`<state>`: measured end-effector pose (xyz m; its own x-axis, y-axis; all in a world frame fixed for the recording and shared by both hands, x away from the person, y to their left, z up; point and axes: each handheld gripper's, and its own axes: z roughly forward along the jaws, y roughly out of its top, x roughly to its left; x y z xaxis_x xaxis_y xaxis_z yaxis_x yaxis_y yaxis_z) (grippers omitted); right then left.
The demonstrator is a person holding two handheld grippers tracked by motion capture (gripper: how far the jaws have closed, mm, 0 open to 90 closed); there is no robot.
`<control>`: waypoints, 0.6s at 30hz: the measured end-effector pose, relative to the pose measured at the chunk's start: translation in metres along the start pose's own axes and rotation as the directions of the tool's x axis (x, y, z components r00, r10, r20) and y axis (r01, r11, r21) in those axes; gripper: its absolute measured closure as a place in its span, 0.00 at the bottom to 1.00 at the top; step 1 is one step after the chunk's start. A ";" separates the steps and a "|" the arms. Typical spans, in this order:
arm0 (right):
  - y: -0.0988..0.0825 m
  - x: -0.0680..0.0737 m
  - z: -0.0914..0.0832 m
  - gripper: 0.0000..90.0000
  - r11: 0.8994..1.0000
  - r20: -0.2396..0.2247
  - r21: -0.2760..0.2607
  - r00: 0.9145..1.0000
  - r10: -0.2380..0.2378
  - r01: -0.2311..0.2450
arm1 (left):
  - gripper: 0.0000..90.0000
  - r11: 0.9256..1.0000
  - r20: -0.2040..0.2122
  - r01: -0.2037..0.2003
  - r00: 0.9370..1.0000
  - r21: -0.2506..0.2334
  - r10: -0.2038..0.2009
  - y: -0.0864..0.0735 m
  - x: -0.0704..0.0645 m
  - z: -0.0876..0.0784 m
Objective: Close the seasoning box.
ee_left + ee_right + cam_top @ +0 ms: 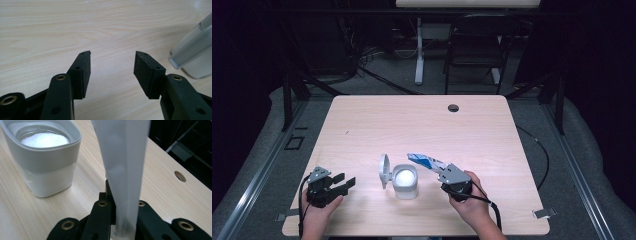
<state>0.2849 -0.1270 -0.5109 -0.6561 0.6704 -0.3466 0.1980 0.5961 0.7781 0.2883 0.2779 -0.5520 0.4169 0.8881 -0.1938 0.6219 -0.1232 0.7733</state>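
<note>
A white and blue packet [426, 161] is being gripped by the right gripper [445, 172], whose jaws are being kept closed tight on its lower end. In the high view the packet is being held above the table [362, 120], slanting up and away from the gripper toward the far left, with its free end just beyond the rim of the container [404, 181]. In the right gripper view the packet [123, 170] is being seen as a pale flat strip rising from between the two black jaws, and the container [42, 160] is being shown to the left of it, apart from it.

The container is being left standing upright on the table, near the front edge and about midway between the left and right edges. Its hinged lid [384, 170] is being held open, tilted up on the container's left side. A white granular filling [43, 140] is being shown inside through the open mouth.

The left gripper [346, 182] is being held low near the front left corner of the table, pointed toward the container and well short of it. Its jaws are being kept wide apart, and nothing is being held between the pads [83, 72]; bare table top is being seen in the gap. In the left gripper view the container's lid [192, 53] is being caught at the right edge of the picture.
</note>
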 end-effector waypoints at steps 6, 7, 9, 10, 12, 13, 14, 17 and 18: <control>-0.005 -0.008 0.001 0.99 0.998 0.013 0.009 0.998 0.060 -0.060 | 0.54 1.000 -0.004 0.002 1.000 0.001 -0.002 0.000 0.000 0.001; -0.006 -0.009 0.001 0.99 0.997 0.018 0.008 0.997 0.080 -0.080 | 0.54 1.000 -0.004 0.003 1.000 0.001 -0.003 0.000 0.000 0.000; -0.009 -0.014 0.001 0.99 0.992 0.014 -0.004 0.992 0.125 -0.125 | 0.54 1.000 -0.005 0.003 1.000 0.002 -0.003 0.000 0.001 0.000; -0.011 -0.015 0.001 0.99 0.990 0.013 -0.009 0.990 0.139 -0.139 | 0.54 1.000 -0.006 0.004 1.000 -0.001 -0.004 0.000 0.001 0.000; -0.013 -0.019 0.001 0.99 0.986 0.015 -0.008 0.986 0.164 -0.164 | 0.54 1.000 -0.004 0.001 1.000 0.007 -0.001 0.000 0.001 -0.001; -0.015 -0.020 0.001 0.99 0.985 0.017 -0.010 0.985 0.172 -0.172 | 0.54 1.000 -0.004 0.002 1.000 0.006 -0.002 0.000 0.001 -0.001; -0.015 -0.021 0.001 0.99 0.984 0.020 -0.010 0.984 0.179 -0.179 | 0.54 1.000 -0.005 0.004 1.000 -0.003 -0.004 0.000 0.001 0.000; -0.018 -0.026 0.002 0.99 0.979 0.030 -0.004 0.978 0.205 -0.205 | 0.54 1.000 -0.005 0.003 1.000 -0.001 -0.003 0.000 0.001 0.000; -0.019 -0.027 0.002 0.99 0.977 0.033 -0.004 0.976 0.213 -0.213 | 0.54 1.000 -0.007 0.002 1.000 -0.001 -0.002 0.000 0.001 0.000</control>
<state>0.3007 -0.1556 -0.5175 -0.5742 0.7964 -0.1898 0.3301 0.4374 0.8365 0.2886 0.2788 -0.5526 0.4110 0.8913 -0.1916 0.6219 -0.1205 0.7738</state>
